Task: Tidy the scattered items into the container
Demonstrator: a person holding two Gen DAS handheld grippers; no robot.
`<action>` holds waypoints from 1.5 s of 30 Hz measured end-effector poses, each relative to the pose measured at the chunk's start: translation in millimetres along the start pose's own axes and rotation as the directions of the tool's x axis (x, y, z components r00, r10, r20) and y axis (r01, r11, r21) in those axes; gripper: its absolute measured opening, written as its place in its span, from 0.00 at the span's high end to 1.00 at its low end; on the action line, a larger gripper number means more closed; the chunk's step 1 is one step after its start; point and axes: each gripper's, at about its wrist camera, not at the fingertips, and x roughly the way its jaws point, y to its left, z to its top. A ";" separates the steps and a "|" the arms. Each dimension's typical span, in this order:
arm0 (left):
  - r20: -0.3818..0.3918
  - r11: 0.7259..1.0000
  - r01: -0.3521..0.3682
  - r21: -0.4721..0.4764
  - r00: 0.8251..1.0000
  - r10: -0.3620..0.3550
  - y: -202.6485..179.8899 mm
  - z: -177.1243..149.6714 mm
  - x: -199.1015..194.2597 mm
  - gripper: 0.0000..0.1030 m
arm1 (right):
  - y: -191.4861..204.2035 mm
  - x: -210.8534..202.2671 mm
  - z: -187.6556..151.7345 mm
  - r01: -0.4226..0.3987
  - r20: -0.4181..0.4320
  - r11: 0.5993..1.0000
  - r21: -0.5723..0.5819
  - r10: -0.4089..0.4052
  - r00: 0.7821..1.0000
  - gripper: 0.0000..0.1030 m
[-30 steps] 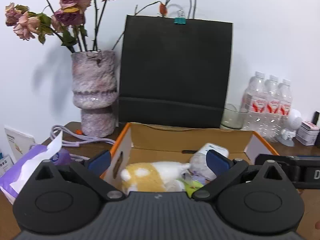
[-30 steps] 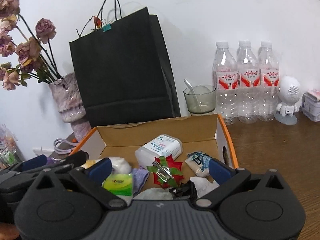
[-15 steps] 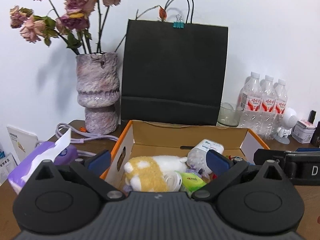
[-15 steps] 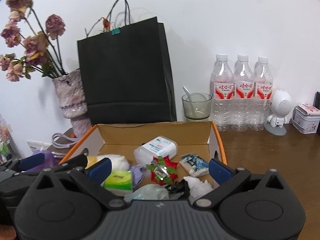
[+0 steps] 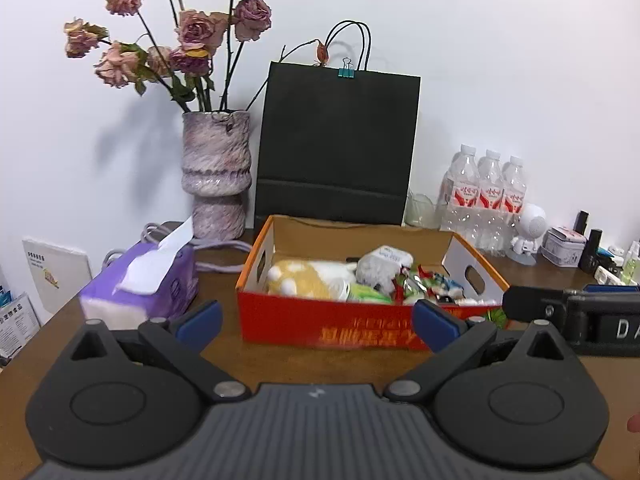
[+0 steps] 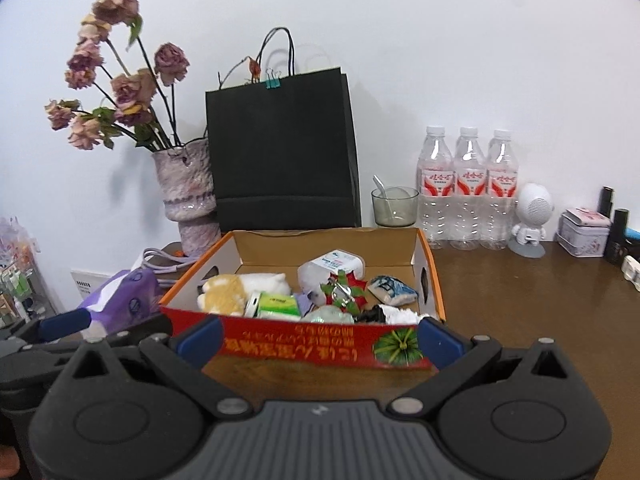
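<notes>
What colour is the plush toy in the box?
Yellow-orange and white plush toy, clearest in the right wrist view.

My two black grippers carry blue fingertip pads (image 5: 199,320). The cardboard box (image 6: 320,346) is red outside with yellow lettering, orange-edged, brown inside. Within lies a yellow-and-white plush toy (image 6: 236,292). Far left stands a mottled purple vase (image 5: 216,176); behind, a black paper bag (image 5: 336,148).

Open orange cardboard box (image 6: 430,276), upright on table; plush toy (image 6: 236,290), packets inside

Left gripper (image 5: 316,322) and right gripper (image 6: 320,338) both gape wide, side by side.
</notes>
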 end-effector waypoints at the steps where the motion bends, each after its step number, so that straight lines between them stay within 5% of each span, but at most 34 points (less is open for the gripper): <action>1: 0.003 1.000 -0.001 0.000 1.000 0.001 0.8 -4.2 -5.4 0.00 | 0.7 -5.6 -3.9 -0.002 0.005 1.000 0.003 0.002 1.000 0.00; 8: -0.010 0.998 -0.018 0.057 1.000 0.019 -2.3 -28.9 -20.7 0.00 | 1.6 -21.2 -32.3 0.013 0.007 1.000 -0.003 -0.013 1.000 0.00; 16: -0.016 0.988 0.054 0.143 0.999 -0.052 -13.3 -49.6 -20.0 0.00 | 0.3 -17.3 -51.5 0.020 -0.032 1.000 -0.004 -0.020 0.999 0.00; 45: -0.064 0.996 0.024 0.082 0.998 -0.019 3.6 -60.2 -8.3 0.00 | 11.5 -11.3 -67.5 0.024 -0.033 0.999 -0.029 -0.025 0.999 0.00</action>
